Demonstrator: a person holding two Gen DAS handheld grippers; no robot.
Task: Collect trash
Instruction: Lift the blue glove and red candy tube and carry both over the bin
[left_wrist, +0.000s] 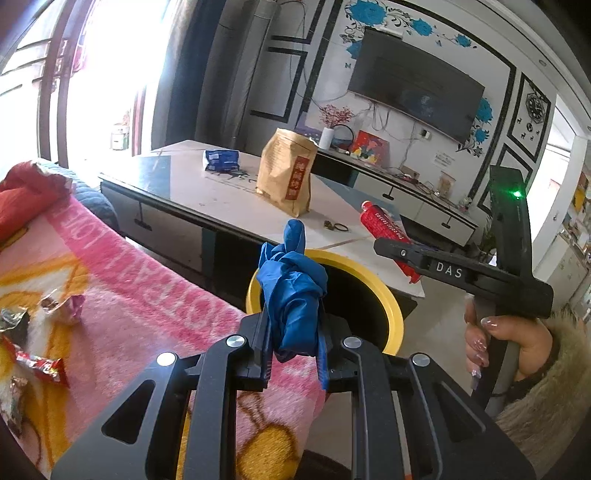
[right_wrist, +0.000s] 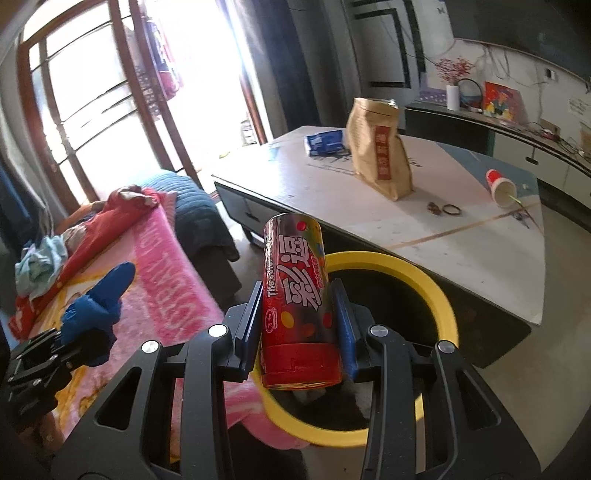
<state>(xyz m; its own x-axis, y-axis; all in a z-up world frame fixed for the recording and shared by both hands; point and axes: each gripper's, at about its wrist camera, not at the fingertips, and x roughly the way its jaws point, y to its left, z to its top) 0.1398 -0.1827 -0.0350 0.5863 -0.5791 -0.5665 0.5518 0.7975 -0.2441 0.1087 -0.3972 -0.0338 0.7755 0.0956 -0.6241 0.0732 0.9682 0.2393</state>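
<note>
The left tongs are clamped on a crumpled blue glove; the right tongs grip a red candy tube; the yellow-rimmed bin sits just beyond both, so each load should be centred over its mouth before releasing; wrappers remain on the pink blanket, left of the left tongs.

Daylight flooded through a brown-framed window; a wall-mounted TV hung above a low cabinet; 1 pale coffee table faced a pink-blanketed sofa.
</note>
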